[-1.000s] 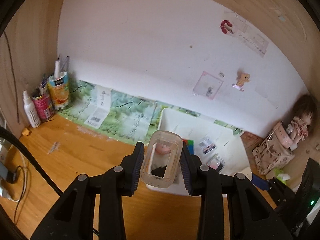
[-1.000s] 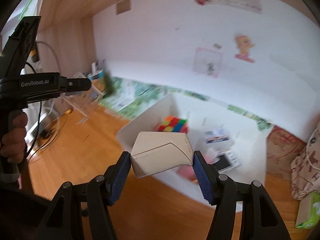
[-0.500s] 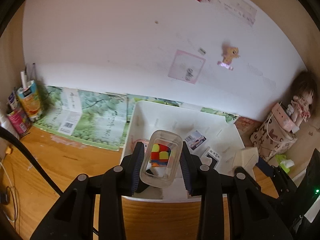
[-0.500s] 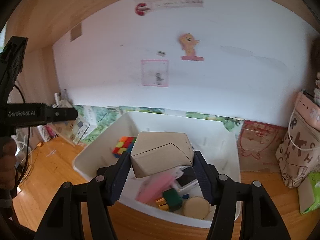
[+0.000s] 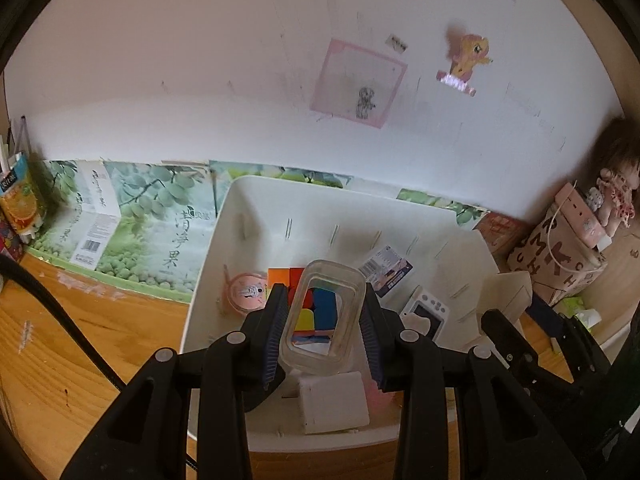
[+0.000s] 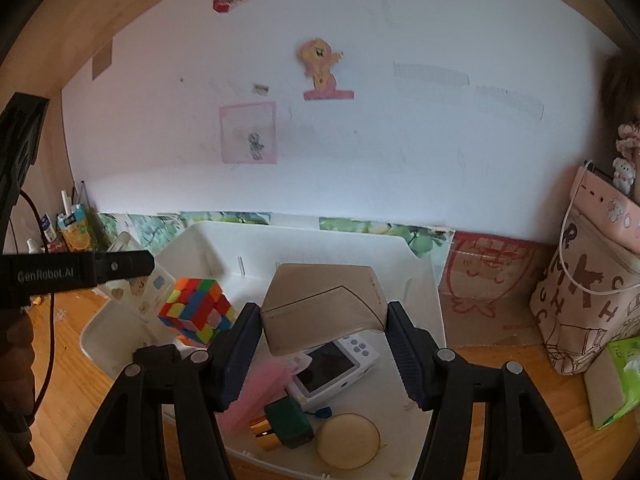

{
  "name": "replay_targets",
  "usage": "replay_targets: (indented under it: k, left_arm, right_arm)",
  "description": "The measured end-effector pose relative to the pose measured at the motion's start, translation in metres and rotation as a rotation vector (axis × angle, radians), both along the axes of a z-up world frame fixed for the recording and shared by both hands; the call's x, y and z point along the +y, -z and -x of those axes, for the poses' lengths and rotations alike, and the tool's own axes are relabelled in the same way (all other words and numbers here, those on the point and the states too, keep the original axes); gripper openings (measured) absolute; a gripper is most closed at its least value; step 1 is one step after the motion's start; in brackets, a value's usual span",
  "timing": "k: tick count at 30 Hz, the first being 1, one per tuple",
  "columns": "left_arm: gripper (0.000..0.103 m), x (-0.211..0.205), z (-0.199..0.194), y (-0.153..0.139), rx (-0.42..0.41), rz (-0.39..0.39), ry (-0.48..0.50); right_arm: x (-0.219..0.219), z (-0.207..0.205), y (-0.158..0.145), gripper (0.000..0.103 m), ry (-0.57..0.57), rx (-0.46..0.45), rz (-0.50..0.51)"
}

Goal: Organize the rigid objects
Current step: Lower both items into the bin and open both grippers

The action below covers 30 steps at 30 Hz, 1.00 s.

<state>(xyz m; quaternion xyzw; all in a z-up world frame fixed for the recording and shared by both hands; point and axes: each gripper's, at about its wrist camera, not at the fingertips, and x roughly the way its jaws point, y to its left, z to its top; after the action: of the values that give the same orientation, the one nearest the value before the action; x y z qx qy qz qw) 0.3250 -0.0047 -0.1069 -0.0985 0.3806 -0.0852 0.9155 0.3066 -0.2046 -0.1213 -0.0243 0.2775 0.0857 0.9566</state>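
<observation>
My left gripper (image 5: pixel 323 322) is shut on a clear plastic box (image 5: pixel 322 316), held over the near part of the white bin (image 5: pixel 224 220). Through the box I see a colourful puzzle cube. My right gripper (image 6: pixel 325 334) is shut on a beige box (image 6: pixel 326 306), held above the same white bin (image 6: pixel 420 264). In the right wrist view the left gripper (image 6: pixel 100 270) reaches in from the left, beside the puzzle cube (image 6: pixel 196 310). In the bin lie a small white handheld console (image 6: pixel 336 364), a pink case (image 6: pixel 256 388), a green block (image 6: pixel 290 420) and a round wooden disc (image 6: pixel 348 438).
The bin stands on a wooden desk (image 5: pixel 80 344) against a white wall. Green printed cartons (image 5: pixel 140 232) lean behind it. A juice carton and cans (image 5: pixel 18 200) stand at far left. A lettered bag (image 6: pixel 588 292) and a doll (image 5: pixel 612 184) sit on the right.
Both grippers have come forward and down over the bin, each still holding its box. The bin's contents now fill the lower part of both views.
</observation>
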Motion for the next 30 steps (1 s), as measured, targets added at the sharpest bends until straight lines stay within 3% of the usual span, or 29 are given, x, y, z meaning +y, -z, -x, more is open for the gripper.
replay_targets:
  k: [14,15,17,18,19,30]
  left_arm:
    - [0.04,-0.001,-0.005,0.006,0.009,0.009,0.017]
    - [0.042,0.0,-0.004,0.004,0.004,0.012,0.017]
    - [0.072,0.002,-0.001,-0.001,-0.008,0.016,0.019]
    - [0.078,0.002,0.001,-0.004,-0.019,0.02,0.02]
    - [0.08,0.004,0.005,-0.008,-0.038,0.028,0.016]
    - [0.083,0.02,0.055,-0.056,-0.139,0.036,-0.009]
  right_arm:
    - [0.008,-0.002,0.003,0.064,0.02,0.045,0.016]
    - [0.008,-0.001,0.002,0.064,0.019,0.048,0.014]
    - [0.01,0.001,-0.001,0.066,0.022,0.051,0.019]
    - [0.01,0.002,-0.003,0.074,0.027,0.045,0.022]
    - [0.011,0.005,-0.006,0.081,0.032,0.036,0.019]
    - [0.015,0.048,-0.048,0.082,0.088,-0.062,0.031]
